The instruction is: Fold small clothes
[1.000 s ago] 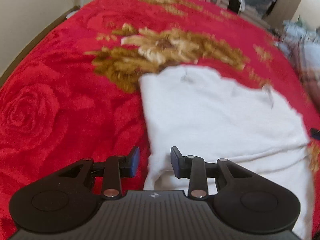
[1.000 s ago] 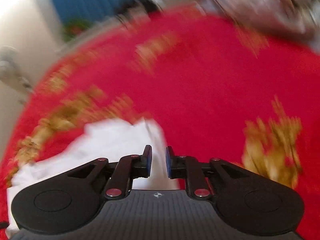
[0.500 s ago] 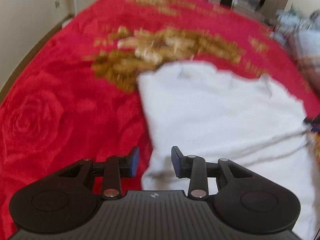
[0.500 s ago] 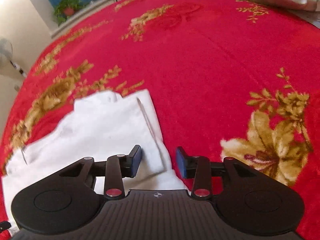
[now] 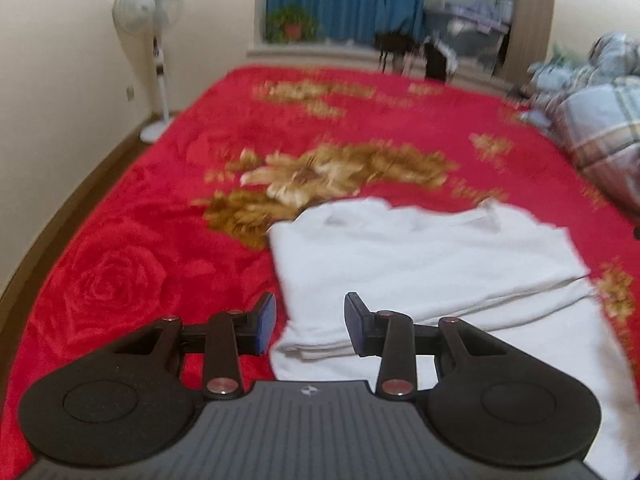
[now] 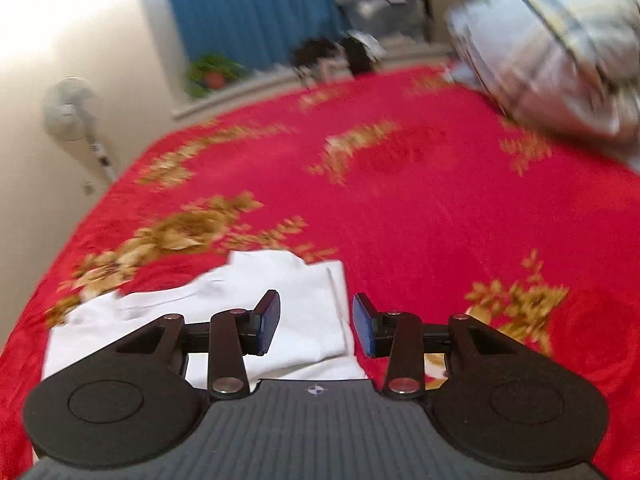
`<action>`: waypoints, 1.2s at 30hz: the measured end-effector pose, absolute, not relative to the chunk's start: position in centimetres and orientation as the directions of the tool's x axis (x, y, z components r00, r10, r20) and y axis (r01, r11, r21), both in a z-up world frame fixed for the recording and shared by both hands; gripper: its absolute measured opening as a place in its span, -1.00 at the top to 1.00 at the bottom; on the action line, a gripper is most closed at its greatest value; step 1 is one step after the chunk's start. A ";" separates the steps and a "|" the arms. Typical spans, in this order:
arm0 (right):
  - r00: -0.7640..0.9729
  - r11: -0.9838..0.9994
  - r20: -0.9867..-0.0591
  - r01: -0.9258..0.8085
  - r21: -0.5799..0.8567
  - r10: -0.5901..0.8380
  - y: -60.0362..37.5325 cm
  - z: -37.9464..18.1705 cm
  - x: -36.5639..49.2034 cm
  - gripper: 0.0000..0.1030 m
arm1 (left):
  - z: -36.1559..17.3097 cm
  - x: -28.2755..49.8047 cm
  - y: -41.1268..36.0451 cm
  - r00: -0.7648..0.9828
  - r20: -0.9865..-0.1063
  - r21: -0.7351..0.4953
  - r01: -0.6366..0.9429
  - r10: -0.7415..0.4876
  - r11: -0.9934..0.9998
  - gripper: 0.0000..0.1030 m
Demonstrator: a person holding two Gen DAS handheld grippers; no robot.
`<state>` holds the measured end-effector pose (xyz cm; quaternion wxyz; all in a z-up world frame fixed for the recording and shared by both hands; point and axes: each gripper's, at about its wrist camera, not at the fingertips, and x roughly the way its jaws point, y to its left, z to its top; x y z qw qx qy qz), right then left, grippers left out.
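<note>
white garment (image 5: pixel 420 256) folded, long axis sideways

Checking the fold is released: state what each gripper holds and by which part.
Nothing is held. Left gripper, jaws opening, and right gripper both hang empty above the folded white garment.

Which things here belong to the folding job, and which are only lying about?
Job: white folded cotton garment; red floral blanket under it; left gripper, opening, nothing between; right gripper, open, empty.

Lying about: white standing fan; grey checked bedding; green potted plant.
</note>
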<state>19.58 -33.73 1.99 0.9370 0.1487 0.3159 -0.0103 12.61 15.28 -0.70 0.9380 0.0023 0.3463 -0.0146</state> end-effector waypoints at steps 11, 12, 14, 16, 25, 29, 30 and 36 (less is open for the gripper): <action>0.786 0.961 -0.576 -0.077 0.266 0.222 -34.8 5.9 3.3 0.15 | 0.0 -2.1 12.4 0.749 -0.653 -0.067 0.094 -0.115 0.993 0.18; 0.780 0.960 -0.585 -0.070 0.272 0.223 -35.1 5.3 2.3 0.15 | -0.7 -2.8 12.4 0.741 -0.661 -0.073 0.088 -0.115 0.993 0.18; 0.766 0.956 -0.607 -0.033 0.291 0.212 -35.7 3.7 0.7 0.15 | -2.4 -3.9 12.7 0.711 -0.694 -0.098 0.060 -0.111 0.993 0.18; 0.744 0.954 -0.640 0.014 0.300 0.190 -36.0 1.6 -0.1 0.15 | -3.9 -4.3 13.0 0.676 -0.731 -0.105 0.026 -0.095 0.994 0.19; 0.637 0.940 -0.753 0.131 0.315 0.163 -37.1 -2.6 0.7 0.15 | -8.2 -3.0 14.7 0.541 -0.837 -0.118 -0.028 -0.084 0.993 0.19; 0.561 0.920 -0.804 0.178 0.350 0.197 -37.8 -4.4 1.2 0.15 | -9.5 -3.3 15.1 0.485 -0.869 -0.132 -0.039 -0.097 0.990 0.19; 0.542 0.923 -0.817 0.179 0.340 0.196 -37.7 -4.8 1.2 0.15 | -9.6 -3.5 15.2 0.478 -0.873 -0.134 -0.042 -0.098 0.990 0.19; 0.422 0.944 -0.889 0.181 0.276 0.179 -37.2 -7.3 1.3 0.15 | -10.4 -4.0 16.1 0.417 -0.902 -0.164 -0.084 -0.115 0.983 0.19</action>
